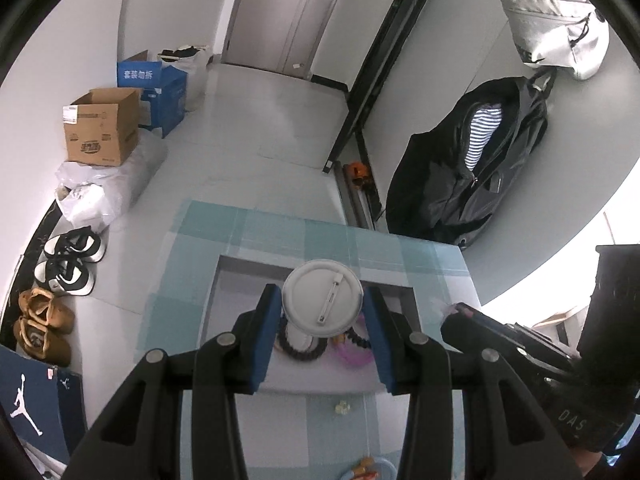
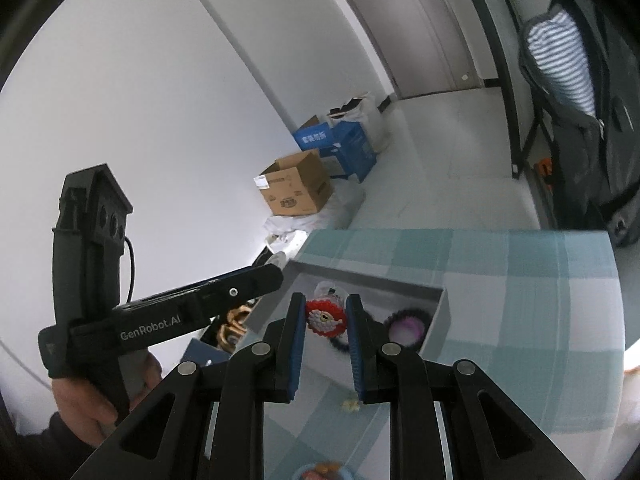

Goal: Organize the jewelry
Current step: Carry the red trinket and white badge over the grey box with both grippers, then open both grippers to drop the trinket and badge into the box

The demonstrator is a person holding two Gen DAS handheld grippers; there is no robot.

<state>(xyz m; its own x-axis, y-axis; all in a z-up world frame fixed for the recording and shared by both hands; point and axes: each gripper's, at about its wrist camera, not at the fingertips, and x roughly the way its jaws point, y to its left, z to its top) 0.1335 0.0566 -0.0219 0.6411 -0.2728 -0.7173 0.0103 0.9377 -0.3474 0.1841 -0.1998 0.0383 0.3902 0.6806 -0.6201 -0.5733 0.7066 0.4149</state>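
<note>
White pin badge (image 1: 322, 298) clamped in the left gripper (image 1: 322, 308), beaded fish charm (image 2: 325, 317) pinched in the right gripper (image 2: 325, 320); both are hovering above the grey tray (image 2: 434, 304). Next: lowering, releasing inside.

Grey tray (image 1: 408, 300) crowded with hair ties (image 2: 404, 326); checked cloth (image 2: 520, 280) beside seems clear.

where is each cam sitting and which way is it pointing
Left wrist: sits on the left hand-held gripper, aimed down at the grey tray on the checked table; its fingers clamp a white pin badge.
Right wrist: sits on the right hand-held gripper, aimed down at the same tray; its fingers clamp a red beaded fish; a hand shows at left.
Shared: tray, brown carton, door.
</note>
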